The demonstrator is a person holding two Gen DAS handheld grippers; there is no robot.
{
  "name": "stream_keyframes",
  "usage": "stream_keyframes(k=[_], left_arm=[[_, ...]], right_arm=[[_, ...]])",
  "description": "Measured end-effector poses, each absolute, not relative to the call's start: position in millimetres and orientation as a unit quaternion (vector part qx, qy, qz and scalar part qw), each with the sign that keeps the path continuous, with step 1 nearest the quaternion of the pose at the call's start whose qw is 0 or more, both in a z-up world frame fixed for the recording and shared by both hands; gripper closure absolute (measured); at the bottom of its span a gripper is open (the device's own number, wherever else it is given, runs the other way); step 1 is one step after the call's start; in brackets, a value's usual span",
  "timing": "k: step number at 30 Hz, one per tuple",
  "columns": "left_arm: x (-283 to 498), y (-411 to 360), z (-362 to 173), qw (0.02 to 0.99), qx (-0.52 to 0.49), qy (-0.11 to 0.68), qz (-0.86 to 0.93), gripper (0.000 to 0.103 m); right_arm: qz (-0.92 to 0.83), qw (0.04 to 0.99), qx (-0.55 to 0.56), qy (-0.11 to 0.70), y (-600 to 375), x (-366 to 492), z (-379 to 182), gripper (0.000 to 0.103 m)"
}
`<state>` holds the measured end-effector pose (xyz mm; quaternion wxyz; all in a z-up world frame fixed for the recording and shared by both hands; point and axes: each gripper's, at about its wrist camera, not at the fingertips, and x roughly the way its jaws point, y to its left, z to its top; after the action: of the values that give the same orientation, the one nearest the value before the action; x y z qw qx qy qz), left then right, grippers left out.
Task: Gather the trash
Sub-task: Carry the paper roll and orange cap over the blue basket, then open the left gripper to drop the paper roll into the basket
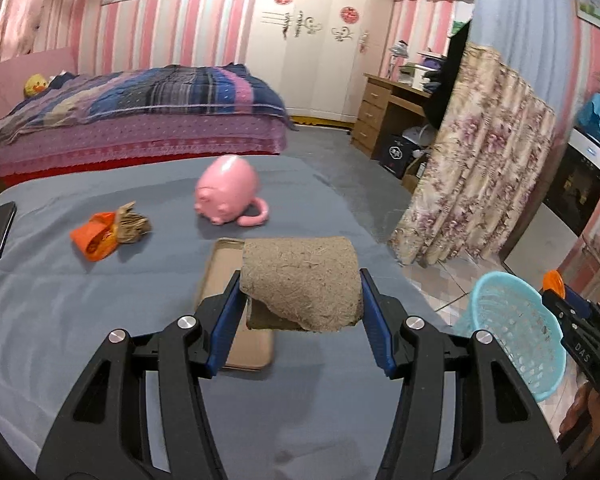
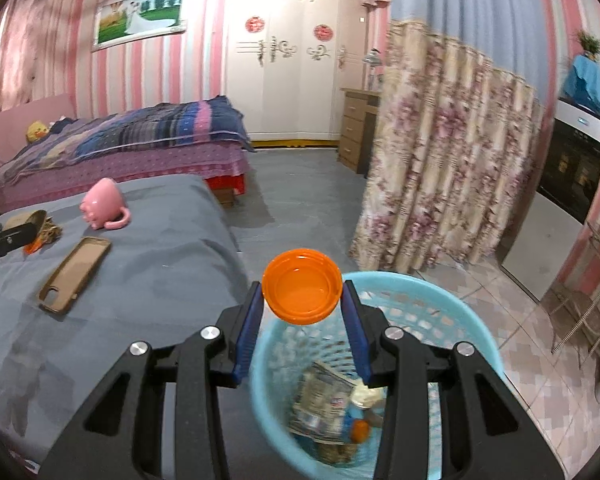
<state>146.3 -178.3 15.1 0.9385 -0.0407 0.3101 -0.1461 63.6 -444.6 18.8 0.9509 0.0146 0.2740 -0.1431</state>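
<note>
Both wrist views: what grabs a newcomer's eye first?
The left tongs clamp a rough brown paper roll above the grey bedspread. The right tongs hold an orange cap over the blue basket, which already holds trash. A pink pig-shaped mug lies on the spread behind.

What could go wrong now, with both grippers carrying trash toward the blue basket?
The orange cap is pinched only by its edges in the right gripper, at the near rim of the blue basket; released early, it could fall outside.
The brown paper wad in the left gripper hangs above the phone case, away from the basket; a loose piece might drop on the grey cover.
</note>
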Motion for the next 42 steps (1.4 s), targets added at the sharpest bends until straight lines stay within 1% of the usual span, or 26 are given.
stream_keyframes(k=[3, 17, 24, 35, 36, 39, 40, 41, 42], left_arm=[[143, -196, 15, 0.933, -0.046, 0.316, -0.164, 0.049], [128, -299, 16, 0.921, 0.010, 0.305, -0.242, 0.049], [119, -354, 6, 0.901, 0.043, 0.303, -0.308, 0.048], [110, -416, -14, 0.882, 0.102, 0.297, -0.352, 0.048], [112, -421, -14, 0.881, 0.103, 0.298, -0.353, 0.047], [115, -431, -13, 0.878, 0.105, 0.298, -0.358, 0.039], [116, -432, -12, 0.881, 0.107, 0.295, -0.355, 0.031], [117, -433, -11, 0.883, 0.108, 0.292, -0.353, 0.025], [118, -433, -9, 0.885, 0.107, 0.288, -0.350, 0.023]], right_arm=[[-0.157, 0.949, 0.022, 0.272, -463, 54, 18, 0.063], [-0.234, 0.936, 0.049, 0.259, -530, 15, 19, 0.063], [-0.259, 0.928, 0.062, 0.260, -545, 0, 6, 0.063], [-0.283, 0.917, 0.093, 0.267, -573, -16, -13, 0.063], [-0.284, 0.916, 0.094, 0.267, -575, -18, -13, 0.063], [-0.288, 0.915, 0.097, 0.264, -580, -20, -13, 0.063], [-0.289, 0.915, 0.097, 0.264, -581, -19, -13, 0.063], [-0.289, 0.915, 0.097, 0.264, -581, -19, -13, 0.063], [-0.289, 0.915, 0.097, 0.264, -581, -19, -12, 0.063]])
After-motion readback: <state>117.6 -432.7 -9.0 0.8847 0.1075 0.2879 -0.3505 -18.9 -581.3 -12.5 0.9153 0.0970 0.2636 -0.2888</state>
